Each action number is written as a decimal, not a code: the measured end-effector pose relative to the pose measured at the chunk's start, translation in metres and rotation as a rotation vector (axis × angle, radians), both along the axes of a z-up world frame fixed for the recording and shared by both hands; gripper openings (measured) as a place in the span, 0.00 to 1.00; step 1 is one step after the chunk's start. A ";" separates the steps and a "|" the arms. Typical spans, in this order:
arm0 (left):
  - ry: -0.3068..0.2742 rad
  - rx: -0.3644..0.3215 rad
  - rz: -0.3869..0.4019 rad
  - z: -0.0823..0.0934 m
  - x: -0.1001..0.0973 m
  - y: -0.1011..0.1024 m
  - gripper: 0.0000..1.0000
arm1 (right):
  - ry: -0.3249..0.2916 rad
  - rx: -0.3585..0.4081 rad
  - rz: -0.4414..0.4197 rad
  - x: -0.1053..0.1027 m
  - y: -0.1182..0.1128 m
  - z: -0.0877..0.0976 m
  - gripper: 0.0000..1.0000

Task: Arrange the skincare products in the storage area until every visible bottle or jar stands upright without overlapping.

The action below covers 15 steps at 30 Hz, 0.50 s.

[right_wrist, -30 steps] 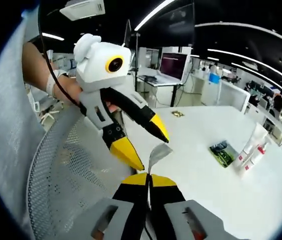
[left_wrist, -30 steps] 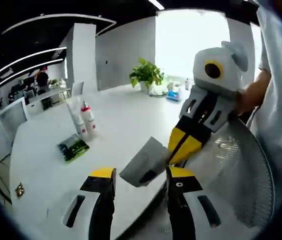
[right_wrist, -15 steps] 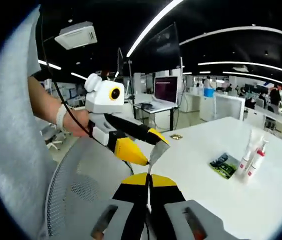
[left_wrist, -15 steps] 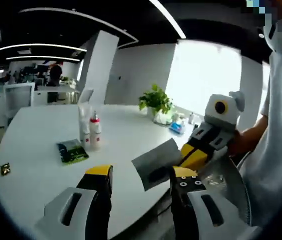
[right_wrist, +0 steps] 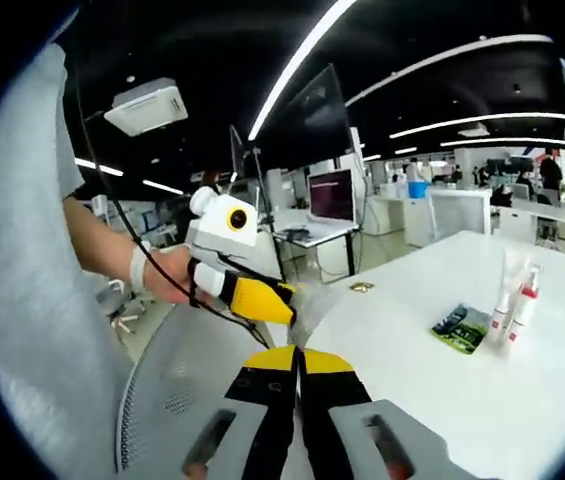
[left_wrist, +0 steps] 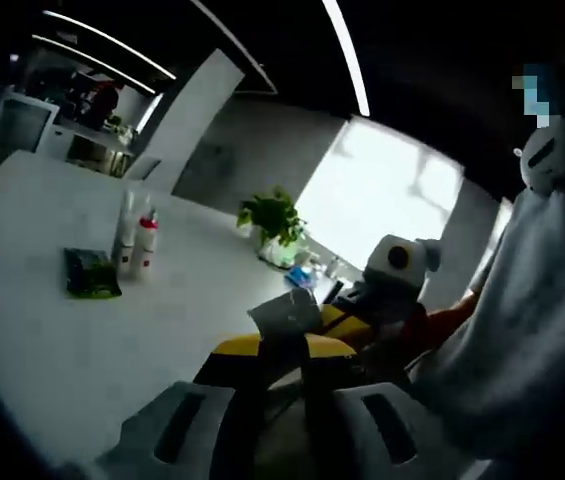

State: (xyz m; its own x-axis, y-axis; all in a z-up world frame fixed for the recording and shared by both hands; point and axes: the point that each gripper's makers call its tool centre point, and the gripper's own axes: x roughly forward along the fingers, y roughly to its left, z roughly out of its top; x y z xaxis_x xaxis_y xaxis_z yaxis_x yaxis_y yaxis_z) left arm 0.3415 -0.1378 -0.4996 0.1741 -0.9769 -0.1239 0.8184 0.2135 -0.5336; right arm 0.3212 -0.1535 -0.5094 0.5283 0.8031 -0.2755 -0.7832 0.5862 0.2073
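A tall white tube [left_wrist: 125, 232] and a white bottle with a red cap [left_wrist: 145, 245] stand upright side by side on the white table [left_wrist: 32, 340], apart from each other. A green sachet [left_wrist: 90, 272] lies flat next to them. In the right gripper view the same tube [right_wrist: 505, 296], bottle [right_wrist: 526, 298] and green sachet [right_wrist: 459, 325] sit far right. Both grippers are off the table's near edge, far from the products. A thin grey sachet [left_wrist: 284, 312] is pinched from both sides: my left gripper [left_wrist: 280, 348] is shut on it, and so is my right gripper [right_wrist: 298, 358].
A grey mesh chair back [right_wrist: 167, 400] sits right under the grippers. A potted plant [left_wrist: 274, 215] and small items stand at the table's far end. A small gold packet [right_wrist: 362, 287] lies near the table edge. Desks and monitors fill the room behind.
The left jaws have come together on the grey sachet, which the right gripper still holds. Both cameras have tilted and shifted, so the table sits lower and farther off.
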 end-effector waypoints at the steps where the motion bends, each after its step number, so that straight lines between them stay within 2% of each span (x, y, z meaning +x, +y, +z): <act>1: 0.000 0.003 -0.009 -0.001 -0.001 0.000 0.05 | 0.005 -0.004 0.001 -0.001 0.000 -0.002 0.00; 3: 0.011 -0.008 -0.031 -0.001 -0.005 -0.001 0.00 | 0.017 -0.004 0.002 -0.002 -0.001 -0.004 0.00; 8: -0.002 -0.035 -0.039 0.003 -0.005 -0.001 0.00 | 0.021 0.023 -0.012 -0.002 -0.003 -0.001 0.00; 11: 0.010 -0.078 -0.043 0.011 -0.007 -0.001 0.00 | 0.017 0.083 -0.031 0.002 -0.005 0.008 0.02; 15: 0.019 -0.079 -0.077 0.010 -0.015 -0.006 0.00 | 0.014 0.064 -0.027 0.001 -0.002 0.006 0.08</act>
State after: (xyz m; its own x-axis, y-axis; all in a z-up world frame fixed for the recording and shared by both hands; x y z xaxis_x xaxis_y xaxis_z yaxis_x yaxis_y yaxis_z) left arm 0.3263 -0.1440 -0.4892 0.0970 -0.9941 -0.0486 0.8201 0.1075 -0.5620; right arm 0.3223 -0.1558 -0.5036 0.5463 0.8050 -0.2314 -0.7642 0.5921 0.2555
